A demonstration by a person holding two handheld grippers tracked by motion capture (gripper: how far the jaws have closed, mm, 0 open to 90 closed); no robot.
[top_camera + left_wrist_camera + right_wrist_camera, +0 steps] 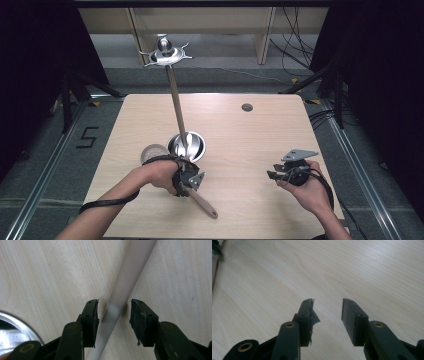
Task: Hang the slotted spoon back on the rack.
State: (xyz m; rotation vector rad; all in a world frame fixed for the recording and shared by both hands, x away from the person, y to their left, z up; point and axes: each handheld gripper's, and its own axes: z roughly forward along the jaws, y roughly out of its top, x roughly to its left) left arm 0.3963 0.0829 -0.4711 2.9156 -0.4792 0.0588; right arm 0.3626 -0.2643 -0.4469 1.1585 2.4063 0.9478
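A wooden spoon lies on the table, its round head (154, 152) to the left of a steel stand base (192, 145) and its handle (206, 206) running toward the near edge. My left gripper (187, 178) hangs over the handle's middle. In the left gripper view the pale handle (130, 272) passes between the open jaws of my left gripper (114, 301), with a small gap at each pad. A thin pole (176, 100) rises from the base to a shiny hooked top (165, 52). My right gripper (279, 175) rests low over the table at the right, and its jaws (328, 300) stand open around nothing.
The steel base's rim (15, 323) sits close to my left gripper's left jaw. A small dark round hole (247, 107) marks the table's far right. The light wooden table (250, 135) ends near both forearms. Cables lie on the floor at the back right (300, 50).
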